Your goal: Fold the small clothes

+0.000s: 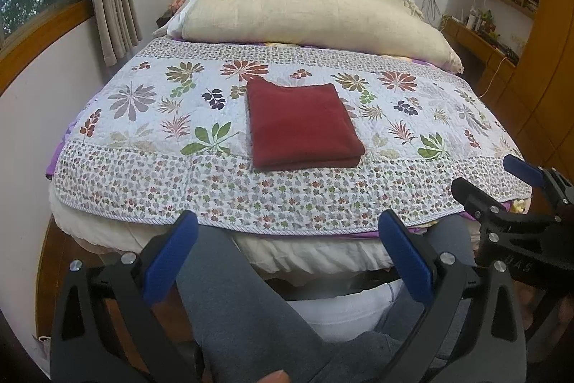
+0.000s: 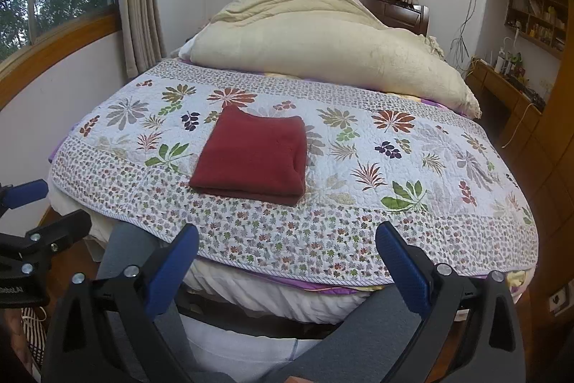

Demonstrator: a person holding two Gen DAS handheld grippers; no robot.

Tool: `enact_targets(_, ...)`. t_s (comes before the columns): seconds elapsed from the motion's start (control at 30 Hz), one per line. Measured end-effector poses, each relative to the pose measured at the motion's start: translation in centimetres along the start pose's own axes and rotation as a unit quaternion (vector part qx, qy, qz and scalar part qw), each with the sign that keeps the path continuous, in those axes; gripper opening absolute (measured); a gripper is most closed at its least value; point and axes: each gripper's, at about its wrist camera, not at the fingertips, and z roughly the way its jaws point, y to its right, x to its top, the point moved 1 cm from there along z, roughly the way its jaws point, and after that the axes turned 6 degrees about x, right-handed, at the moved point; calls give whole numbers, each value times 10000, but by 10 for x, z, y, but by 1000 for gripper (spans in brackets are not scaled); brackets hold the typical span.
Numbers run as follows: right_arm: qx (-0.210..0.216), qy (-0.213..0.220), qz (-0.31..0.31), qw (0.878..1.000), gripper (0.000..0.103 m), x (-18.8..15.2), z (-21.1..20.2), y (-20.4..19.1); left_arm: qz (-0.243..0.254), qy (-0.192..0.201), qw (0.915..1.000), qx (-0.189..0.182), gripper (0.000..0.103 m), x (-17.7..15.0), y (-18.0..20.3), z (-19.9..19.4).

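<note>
Dark red folded garment (image 1: pixel 302 124) lies flat on the floral quilt (image 1: pixel 143 174) of the bed, mid-width, toward the near end — long axis running near to far, stacked fold edges facing the near side. Cream duvet (image 1: pixel 305 9) heaped at the far end. Left tool (image 1: pixel 287 250) and right tool (image 2: pixel 287 261) both held off the near edge, blue pads spread wide, empty — neither touches the garment.

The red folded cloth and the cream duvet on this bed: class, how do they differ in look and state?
The red folded cloth is a neat, flat, squared stack; the cream duvet is a loose, rumpled heap. The cloth is far smaller and lies mid-quilt, nearer the grippers; the duvet spans the bed's far end. The cloth is dark red, the duvet pale. Both rest on the floral quilt, untouched by either gripper.
</note>
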Motion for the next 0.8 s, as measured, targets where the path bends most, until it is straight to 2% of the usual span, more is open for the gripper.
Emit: enact_targets(0.8,80,112,10,9999,99,-3,2,1,11,-44,10000,35,100,-2,1,3)
